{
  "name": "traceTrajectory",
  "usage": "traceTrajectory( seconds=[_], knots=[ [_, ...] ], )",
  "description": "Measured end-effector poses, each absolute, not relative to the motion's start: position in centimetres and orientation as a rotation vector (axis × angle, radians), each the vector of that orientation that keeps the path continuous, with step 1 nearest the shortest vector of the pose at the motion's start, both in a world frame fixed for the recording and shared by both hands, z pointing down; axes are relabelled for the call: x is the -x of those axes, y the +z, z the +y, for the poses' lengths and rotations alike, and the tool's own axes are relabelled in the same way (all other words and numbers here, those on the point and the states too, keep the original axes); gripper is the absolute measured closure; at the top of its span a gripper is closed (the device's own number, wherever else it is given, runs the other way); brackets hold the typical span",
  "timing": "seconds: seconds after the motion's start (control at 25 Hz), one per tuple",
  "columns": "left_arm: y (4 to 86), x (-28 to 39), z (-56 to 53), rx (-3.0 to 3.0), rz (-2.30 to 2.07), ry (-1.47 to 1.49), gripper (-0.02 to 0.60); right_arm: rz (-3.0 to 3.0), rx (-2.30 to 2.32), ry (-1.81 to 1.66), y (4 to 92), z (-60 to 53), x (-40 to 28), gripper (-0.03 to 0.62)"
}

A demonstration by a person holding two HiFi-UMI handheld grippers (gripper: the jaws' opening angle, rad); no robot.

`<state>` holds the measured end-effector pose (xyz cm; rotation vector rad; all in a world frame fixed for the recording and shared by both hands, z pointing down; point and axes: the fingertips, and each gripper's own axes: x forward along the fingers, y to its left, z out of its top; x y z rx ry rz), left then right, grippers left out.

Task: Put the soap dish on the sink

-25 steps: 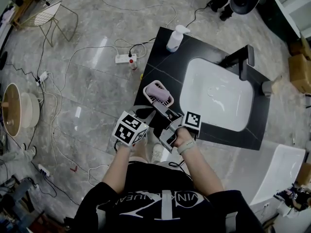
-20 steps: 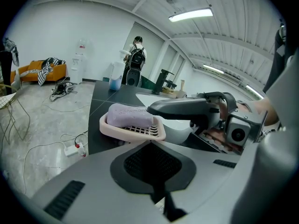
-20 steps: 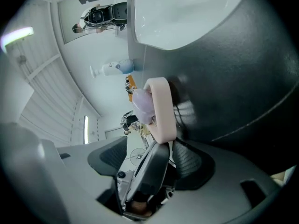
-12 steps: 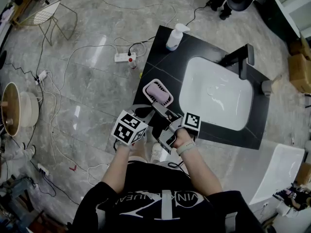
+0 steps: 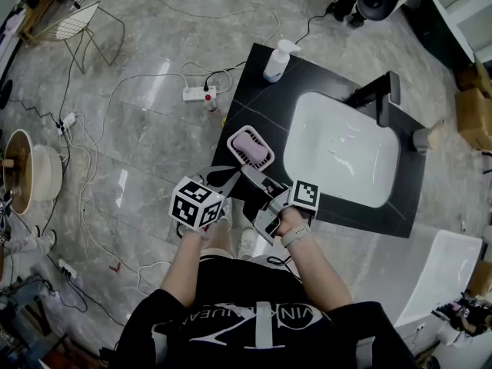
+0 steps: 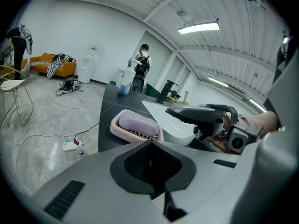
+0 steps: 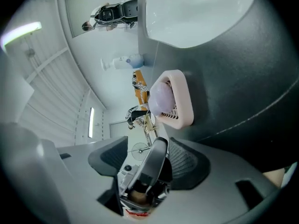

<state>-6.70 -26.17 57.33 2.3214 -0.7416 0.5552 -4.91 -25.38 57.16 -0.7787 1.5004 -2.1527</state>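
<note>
While we look down from the head view, the soap dish [image 5: 261,161] sits on the dark worktop [image 5: 254,91], just beside the left edge of the white sink [image 5: 338,152], with a pale purple soap [image 5: 247,143] lying in it. The left gripper [image 5: 231,177] and the right gripper [image 5: 257,183] hover close together near the dish's near end. Neither touches it as far as we can judge. Their jaw tips overlap from this angle, so we cannot read their state here. A white pump bottle [image 5: 277,60] stands at the worktop's far corner, and a dark tap [image 5: 380,91] stands behind the sink. A power strip [image 5: 196,92] lies among cables on the floor.

In the left gripper view, we see this gripper's jaws pressed together with nothing between them. The dish lies just beyond them on the worktop, its near wall partly cut off by the gripper's body. The right gripper reaches in from the right, and only a small part of the hand holding it shows behind it.

In the right gripper view, the scene appears turned over. The jaws stand apart and grip nothing. The left gripper's tip shows through the gap, and we cannot tell whether it lies between the jaws or past them. The dish rests beyond, apart from both pads. The sink is cut off at the top edge.
</note>
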Motion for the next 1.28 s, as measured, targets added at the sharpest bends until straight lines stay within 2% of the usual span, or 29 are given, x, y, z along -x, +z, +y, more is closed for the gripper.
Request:
traceTrajectory(
  seconds=[0.12, 0.32, 0.52, 0.84, 1.28],
  knots=[
    [56.9, 7.6, -26.3, -2.317, -0.785, 0.539, 0.568, 1.580, 0.798, -2.118, 56.6, -25.2, 4.6, 0.315],
    [56.0, 8.9, -26.4, -2.327, -0.846, 0.502, 0.568, 1.765, 0.931, -2.016, 56.1, -24.9, 3.1, 0.464],
    [54.9, 9.8, -25.9, -2.335, -0.881, 0.434, 0.568, 1.884, 1.079, -1.940, 55.7, -24.4, 1.2, 0.531],
    [53.4, 11.9, -25.3, -2.358, -0.980, 0.409, 0.568, 2.189, 1.056, -1.597, 52.0, -25.0, 0.3, 0.562],
    [49.5, 14.4, -24.9, -2.431, -1.108, 0.318, 0.568, 2.507, 1.321, -1.249, 49.7, -24.4, -2.7, 0.565]
  ],
)
